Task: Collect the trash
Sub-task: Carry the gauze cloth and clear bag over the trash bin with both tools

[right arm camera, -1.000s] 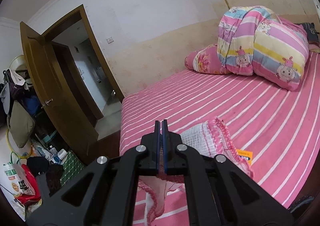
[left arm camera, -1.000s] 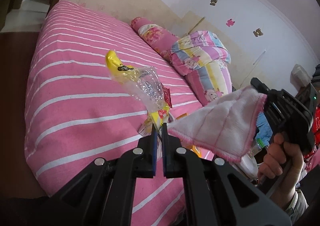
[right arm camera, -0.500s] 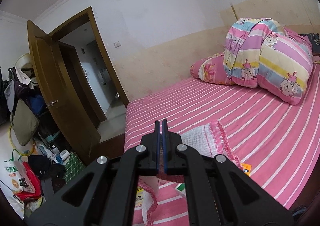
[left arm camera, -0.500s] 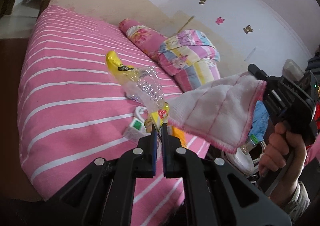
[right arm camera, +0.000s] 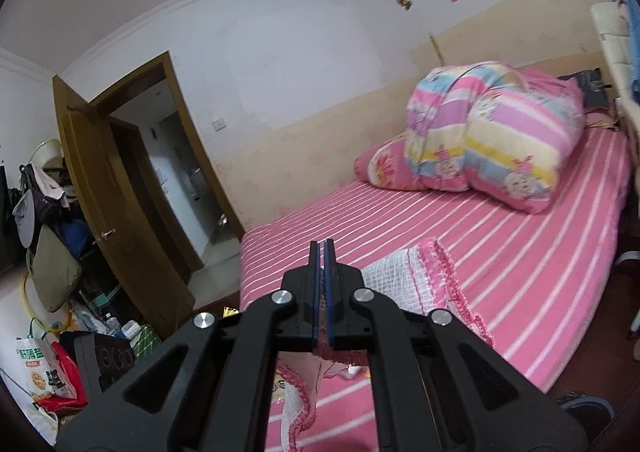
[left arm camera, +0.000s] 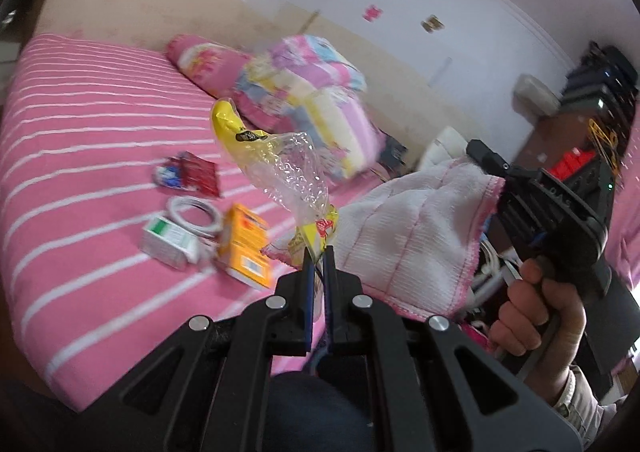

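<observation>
My left gripper is shut on a crinkled clear-and-yellow plastic wrapper and holds it up above the pink striped bed. My right gripper is shut on a white cloth with pink trim; the cloth also shows in the left wrist view, hanging from the right gripper's black body. On the bed lie a red packet, a white-and-green box, a coiled white cable and an orange box.
A folded striped quilt and a pink pillow lie at the bed's head. An open brown door and a cluttered floor corner with bags are on the left. Furniture and cables crowd the right side in the left wrist view.
Both grippers have pulled back and up from the bed. The cloth has lifted off the bed, uncovering the red packet, the boxes and the cable.
</observation>
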Tool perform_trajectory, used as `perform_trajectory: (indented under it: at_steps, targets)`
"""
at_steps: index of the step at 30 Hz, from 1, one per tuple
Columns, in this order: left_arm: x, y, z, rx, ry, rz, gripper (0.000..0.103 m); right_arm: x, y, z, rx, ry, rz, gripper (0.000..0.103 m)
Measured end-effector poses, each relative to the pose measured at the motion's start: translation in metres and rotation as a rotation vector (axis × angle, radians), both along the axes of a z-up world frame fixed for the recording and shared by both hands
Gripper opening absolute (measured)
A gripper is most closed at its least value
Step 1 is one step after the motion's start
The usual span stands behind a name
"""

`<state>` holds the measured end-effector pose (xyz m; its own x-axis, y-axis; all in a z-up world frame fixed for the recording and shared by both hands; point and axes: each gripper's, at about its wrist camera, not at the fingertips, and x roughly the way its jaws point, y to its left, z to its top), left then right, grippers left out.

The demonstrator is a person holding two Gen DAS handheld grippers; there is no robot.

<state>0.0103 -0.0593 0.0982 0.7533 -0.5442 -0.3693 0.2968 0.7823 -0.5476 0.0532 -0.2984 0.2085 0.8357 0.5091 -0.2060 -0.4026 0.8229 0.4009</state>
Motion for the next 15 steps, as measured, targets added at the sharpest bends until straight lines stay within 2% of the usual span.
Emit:
perform_trajectory:
  at_steps: [6,12,15]
  targets:
    - [0.0,-0.061,0.0,0.022,0.023,-0.134,0.004,-0.036,-0.057,-0.007,-0.002,0.005,-0.094,0.003]
    - [0.009,-0.123,-0.016,0.041,0.09,-0.263,0.004,-0.067,-0.111,-0.037,-0.001,0.051,-0.228,0.003]
    - [0.014,-0.156,-0.031,0.077,0.135,-0.324,0.004,-0.073,-0.13,-0.054,0.0,0.086,-0.269,0.003]
